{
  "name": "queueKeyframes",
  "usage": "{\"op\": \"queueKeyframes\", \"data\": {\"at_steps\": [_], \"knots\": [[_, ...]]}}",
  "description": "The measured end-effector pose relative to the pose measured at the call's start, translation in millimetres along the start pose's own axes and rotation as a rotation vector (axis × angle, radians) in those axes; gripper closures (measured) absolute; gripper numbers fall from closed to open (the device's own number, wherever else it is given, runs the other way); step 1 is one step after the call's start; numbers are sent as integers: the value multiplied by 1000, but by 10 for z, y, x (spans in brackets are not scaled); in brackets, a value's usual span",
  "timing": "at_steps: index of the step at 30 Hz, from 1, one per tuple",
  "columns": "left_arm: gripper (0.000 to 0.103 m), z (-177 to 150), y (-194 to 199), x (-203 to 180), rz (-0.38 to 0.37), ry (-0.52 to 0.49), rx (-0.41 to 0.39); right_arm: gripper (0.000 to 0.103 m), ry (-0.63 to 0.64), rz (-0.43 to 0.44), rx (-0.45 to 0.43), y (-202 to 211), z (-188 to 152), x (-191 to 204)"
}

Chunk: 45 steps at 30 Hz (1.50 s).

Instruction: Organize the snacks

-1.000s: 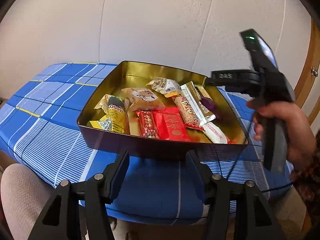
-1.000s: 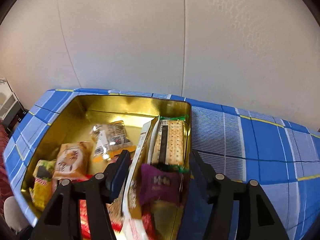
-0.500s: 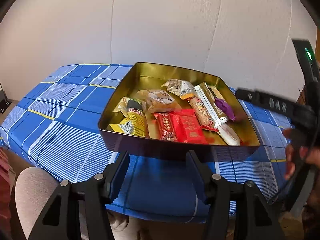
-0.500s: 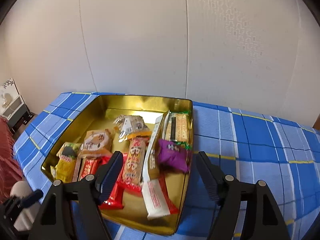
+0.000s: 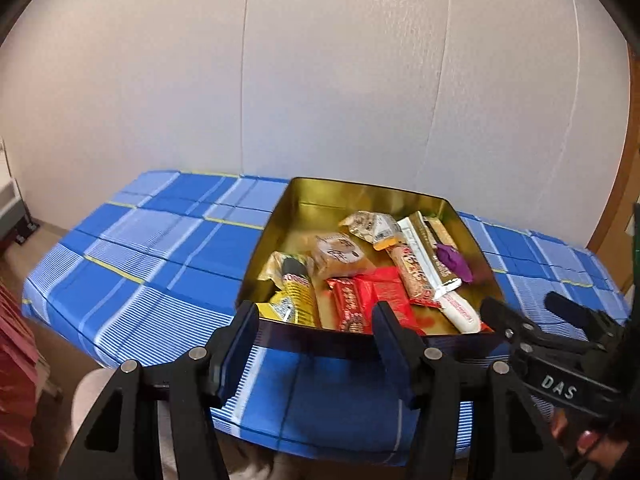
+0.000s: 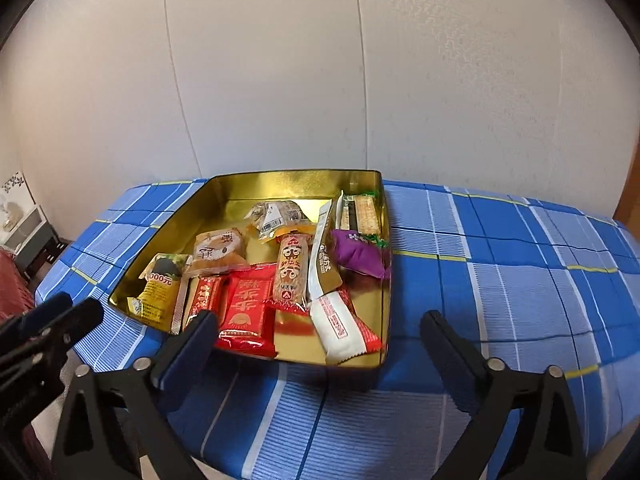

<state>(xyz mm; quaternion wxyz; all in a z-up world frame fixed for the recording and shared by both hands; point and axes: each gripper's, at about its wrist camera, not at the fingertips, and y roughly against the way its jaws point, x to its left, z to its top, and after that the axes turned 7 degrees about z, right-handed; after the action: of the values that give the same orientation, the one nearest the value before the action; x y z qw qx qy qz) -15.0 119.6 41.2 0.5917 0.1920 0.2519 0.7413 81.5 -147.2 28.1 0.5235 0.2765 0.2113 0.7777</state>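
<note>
The gold tin (image 6: 296, 184) full of snacks sits on the bench (image 6: 500, 280). In front of the tin, the left claw (image 5: 314, 344) is open and empty, and the right claw (image 6: 320, 356) is opening with nothing in it.

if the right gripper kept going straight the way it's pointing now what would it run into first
Probably the near wall of the gold tin, toward its right corner. The right gripper is empty, its jaws opening, angled down at the blue plaid tablecloth. Depth is unclear, so it could meet the cloth just before the tin.
</note>
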Motion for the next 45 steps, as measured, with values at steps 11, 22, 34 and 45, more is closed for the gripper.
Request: {"op": "queueKeyframes", "data": {"at_steps": [11,22,34,45], "knots": [[44,-40,-32,-54,9,-17,52,0,-23,-34,-23,93,-55,-40],[44,-35,36,-97,14,-29,20,0,-10,-37,-8,75,-92,-30],[44,-57,-14,-102,18,-24,56,0,-10,-35,-9,75,-91,-22],[44,-52,3,-115,29,-42,56,0,-9,-37,-12,76,-79,-12]]}}
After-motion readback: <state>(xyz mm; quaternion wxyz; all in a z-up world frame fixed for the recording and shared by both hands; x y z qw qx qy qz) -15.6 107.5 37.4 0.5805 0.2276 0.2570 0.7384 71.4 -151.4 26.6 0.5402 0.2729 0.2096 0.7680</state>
